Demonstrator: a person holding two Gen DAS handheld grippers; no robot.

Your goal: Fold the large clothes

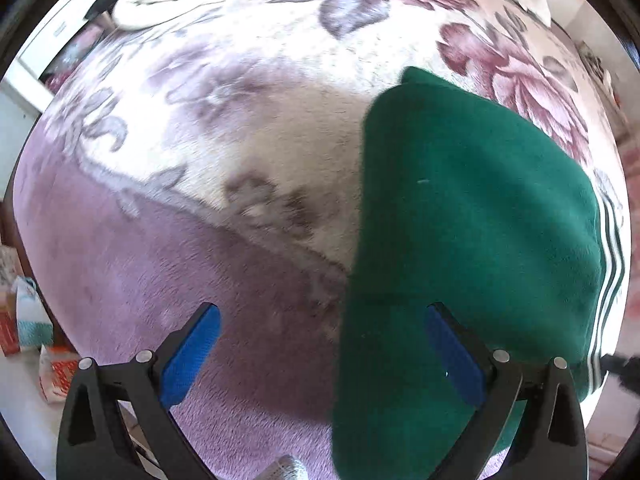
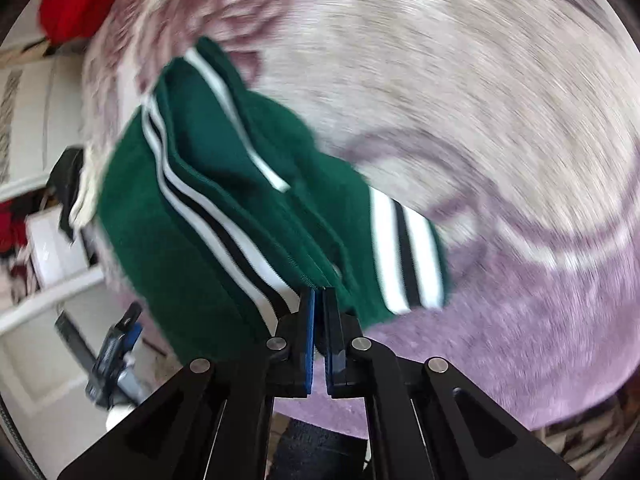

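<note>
On blanket (image 1: 120, 240) | right hand-held gripper (image 2: 319, 296) pinches green garment (image 2: 192, 272) | left hand-held gripper (image 1: 320, 344) gapes, empty

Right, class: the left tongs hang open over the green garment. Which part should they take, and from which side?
Probably the plain folded edge of the garment, from the blanket side. That edge lies straight and free there, while the right tongs already pinch the striped edge. The left tongs are open above, so one finger could slip under.
</note>
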